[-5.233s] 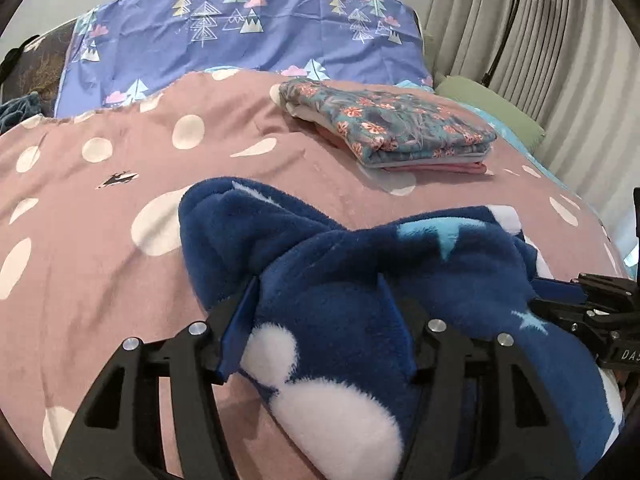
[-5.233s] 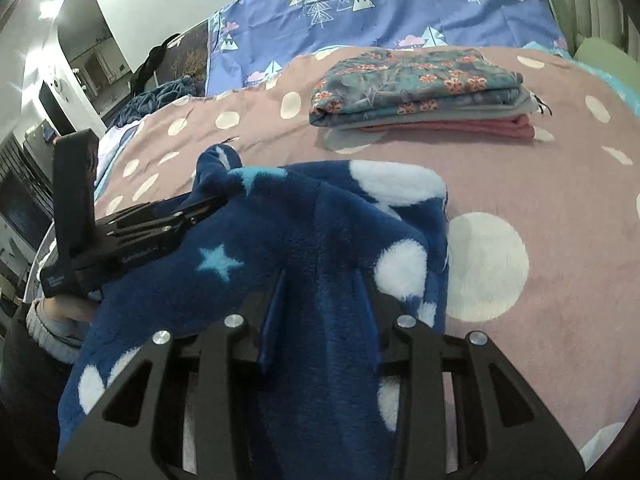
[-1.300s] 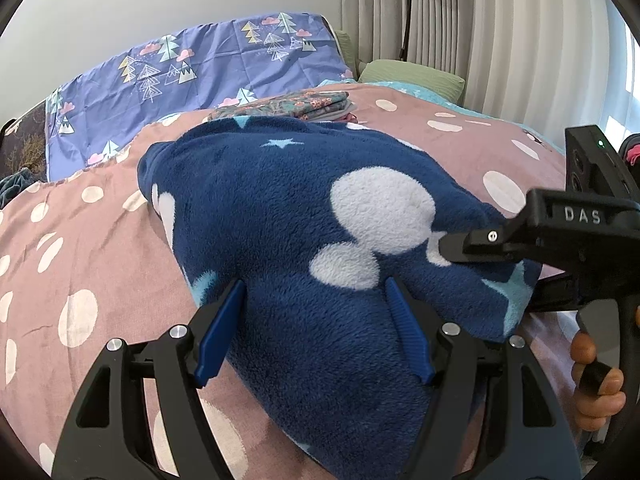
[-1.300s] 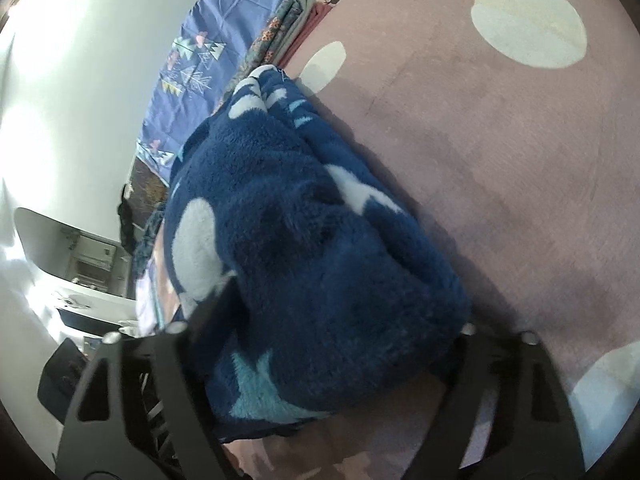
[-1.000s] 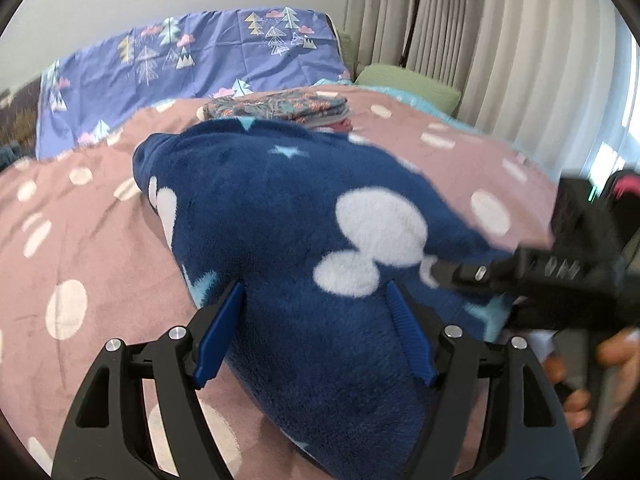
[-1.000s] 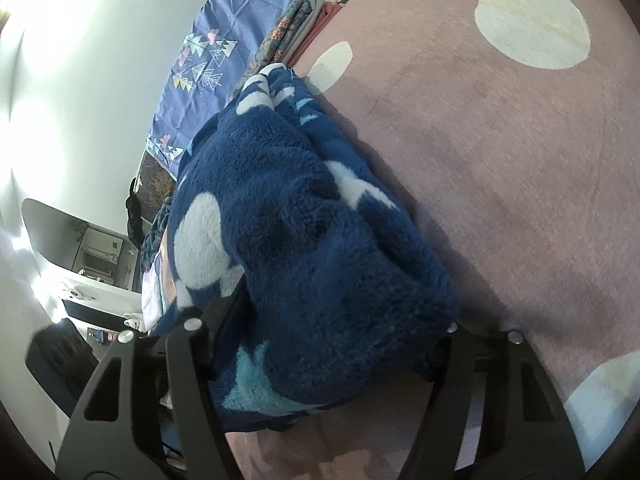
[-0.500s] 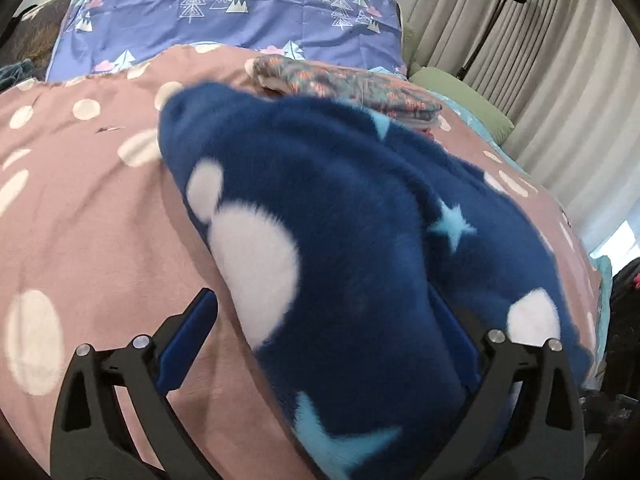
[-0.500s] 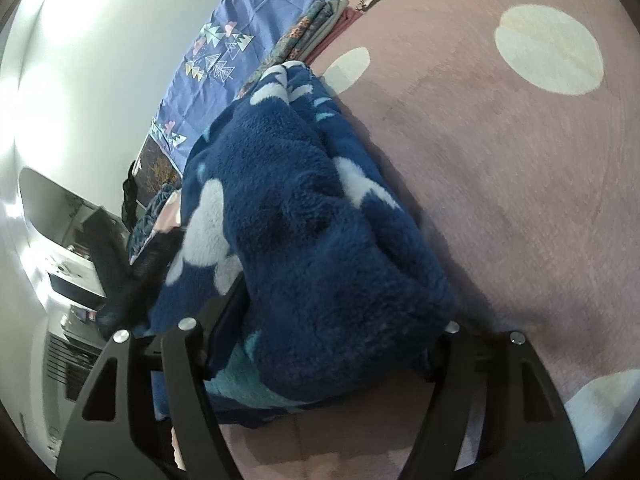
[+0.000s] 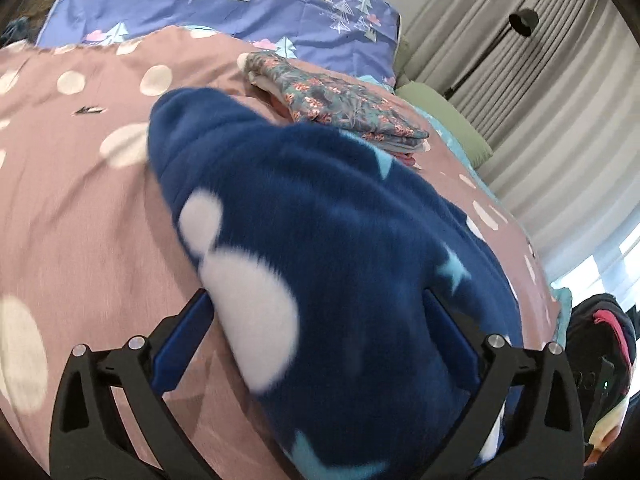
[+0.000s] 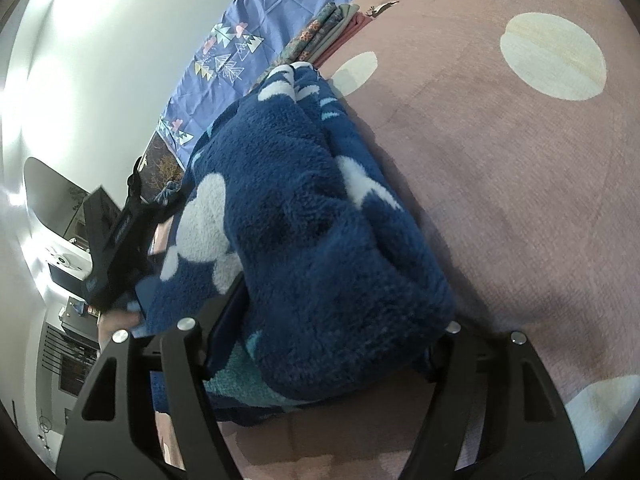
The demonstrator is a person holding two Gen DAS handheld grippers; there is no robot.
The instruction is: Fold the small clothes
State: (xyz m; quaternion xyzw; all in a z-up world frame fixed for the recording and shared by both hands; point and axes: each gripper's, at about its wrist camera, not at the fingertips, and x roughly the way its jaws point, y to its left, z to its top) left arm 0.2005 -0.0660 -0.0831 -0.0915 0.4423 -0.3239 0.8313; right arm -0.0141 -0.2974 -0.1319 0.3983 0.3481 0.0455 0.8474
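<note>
A dark blue fleece garment [image 9: 340, 240] with white blobs and light blue stars lies bunched in a thick fold on the pink dotted bedspread [image 9: 72, 208]. My left gripper [image 9: 320, 316] is open wide, its jaws on either side of the garment's near end. My right gripper [image 10: 336, 336] is also open wide, straddling the other end of the same garment [image 10: 312, 200]. The left gripper's black body [image 10: 116, 236] shows at the left of the right wrist view.
A stack of folded clothes [image 9: 340, 104] with a floral piece on top lies beyond the garment. A purple pillow with tree prints [image 9: 224, 4] is at the bed's head. A green pillow [image 9: 444, 120], curtains and a lamp are on the right.
The left gripper's jaws have spread wider around the garment and the view has swung toward the bed's head. The right gripper stays wide open around the garment's end.
</note>
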